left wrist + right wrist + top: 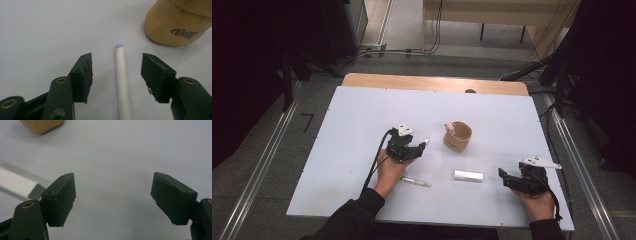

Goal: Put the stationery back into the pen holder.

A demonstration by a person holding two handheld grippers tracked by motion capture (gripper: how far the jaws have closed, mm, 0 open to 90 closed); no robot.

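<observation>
**Pen framed, not yet gripped**

Left tongs stand spread around the white pen, pads clear of it; pinching and lifting remain. The pen lies on the worktop, just short of the tan cup. Right tongs stand spread, empty.

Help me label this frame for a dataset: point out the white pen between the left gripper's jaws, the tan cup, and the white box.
white pen (122,75), left gripper view, mid barrel.
tan cup (458,138), high view, outer side wall.
white box (468,175), high view, top face.
</observation>
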